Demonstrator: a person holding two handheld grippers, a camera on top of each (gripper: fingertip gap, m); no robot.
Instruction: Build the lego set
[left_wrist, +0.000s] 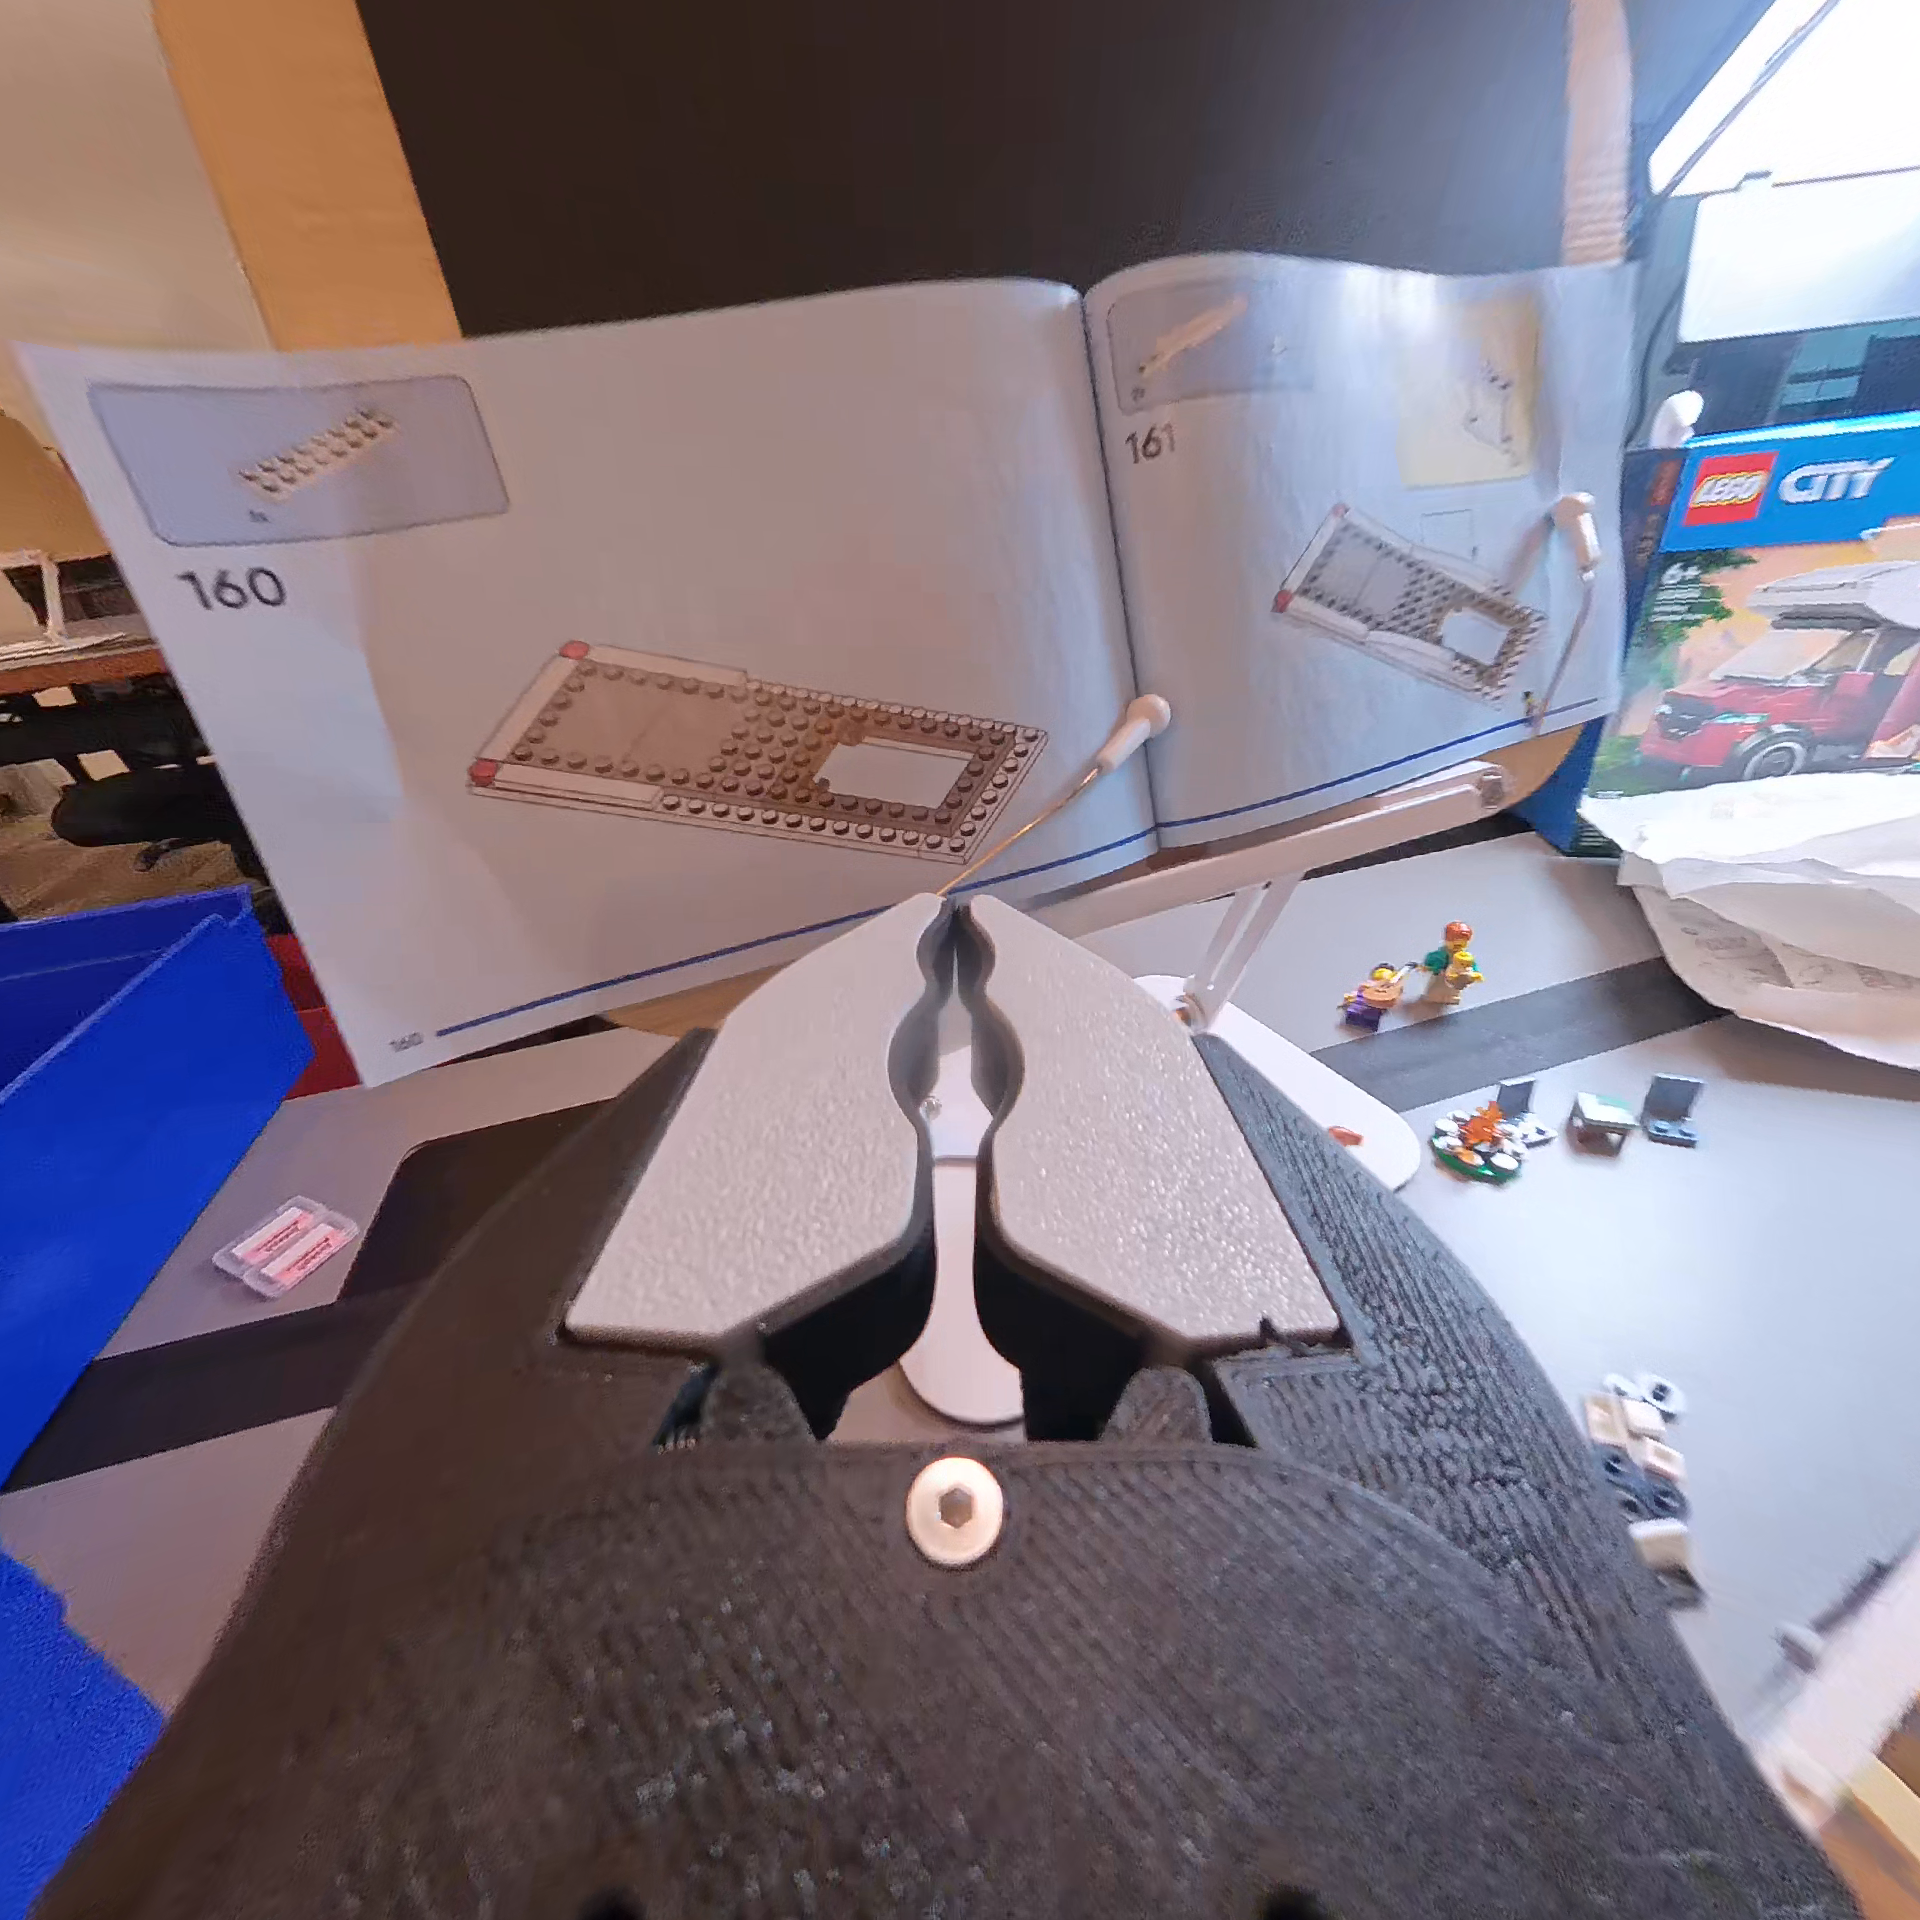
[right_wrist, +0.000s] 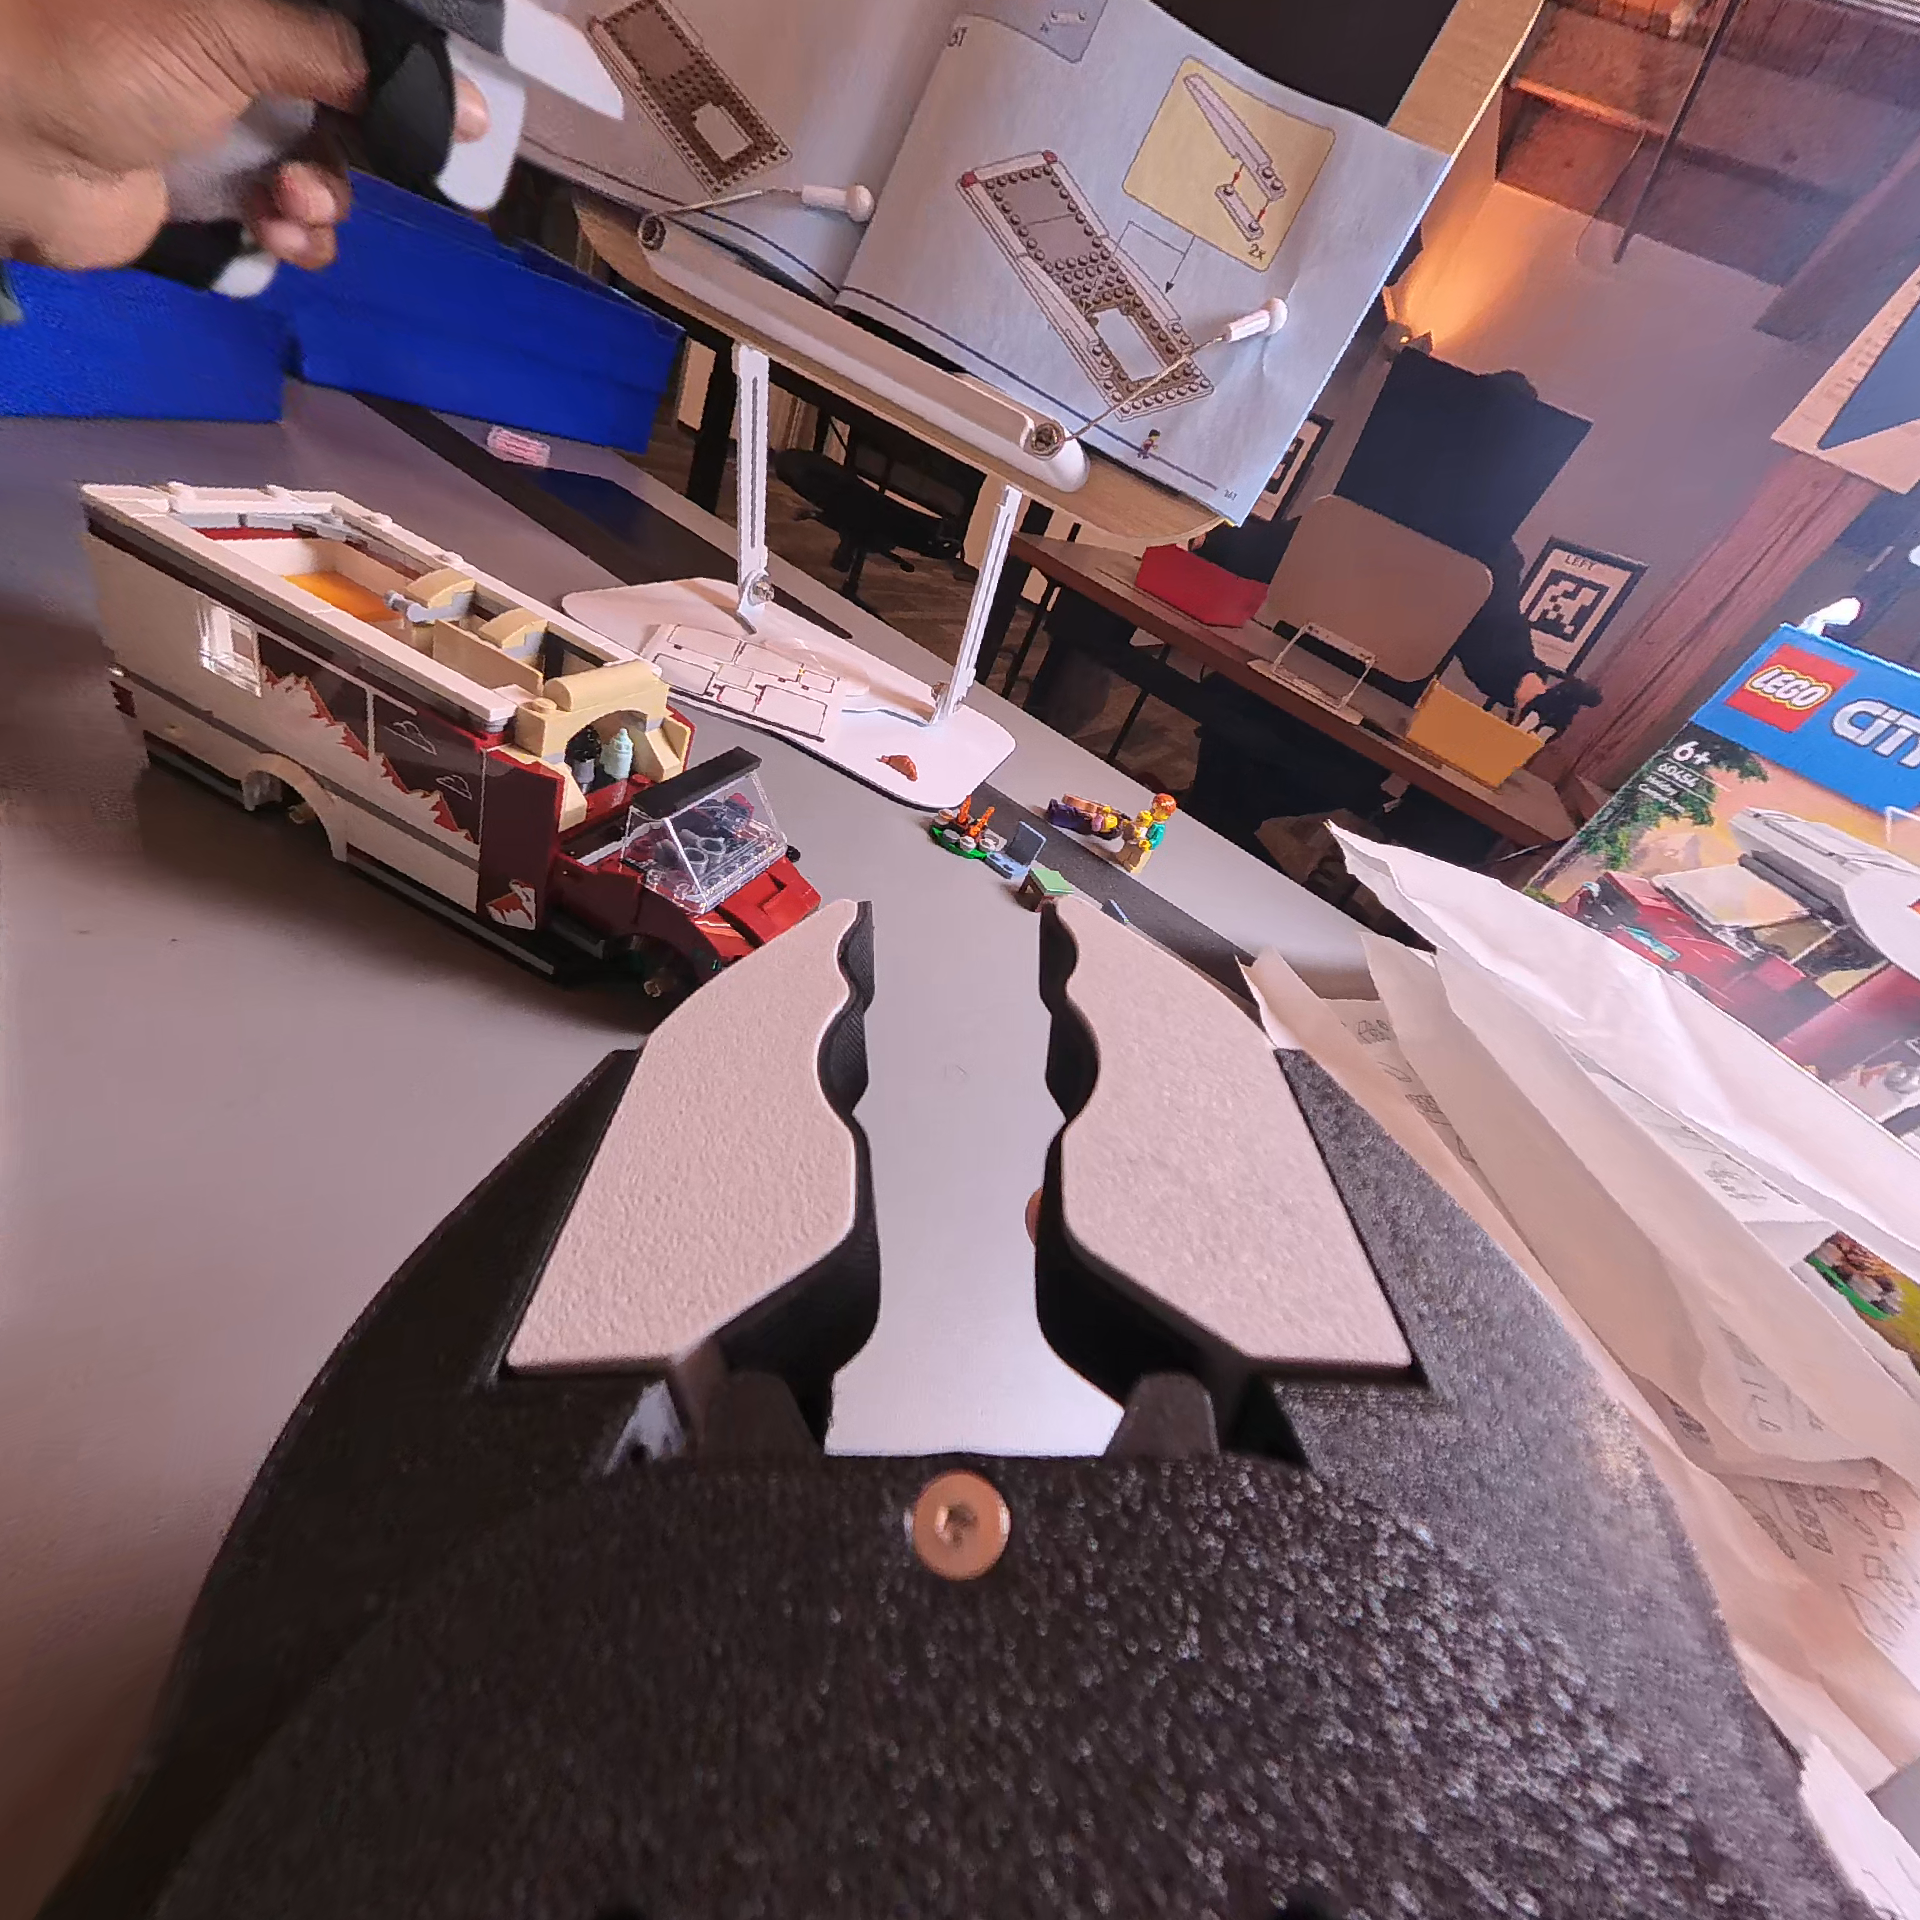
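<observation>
While the left claw (left_wrist: 954, 914) sits centre frame with its tips pressed together on nothing, an open instruction booklet (left_wrist: 727, 582) on a white stand (left_wrist: 1247, 831) fills the upper half, and minifigures (left_wrist: 1423, 971) stand at right on the grey bench (left_wrist: 1714, 1299). In the right wrist view, the right claw (right_wrist: 956, 935) gapes open and bare above the bench; a brick-built camper van (right_wrist: 416, 748) sits at left, crumpled paper bags (right_wrist: 1610, 1091) at right.
</observation>
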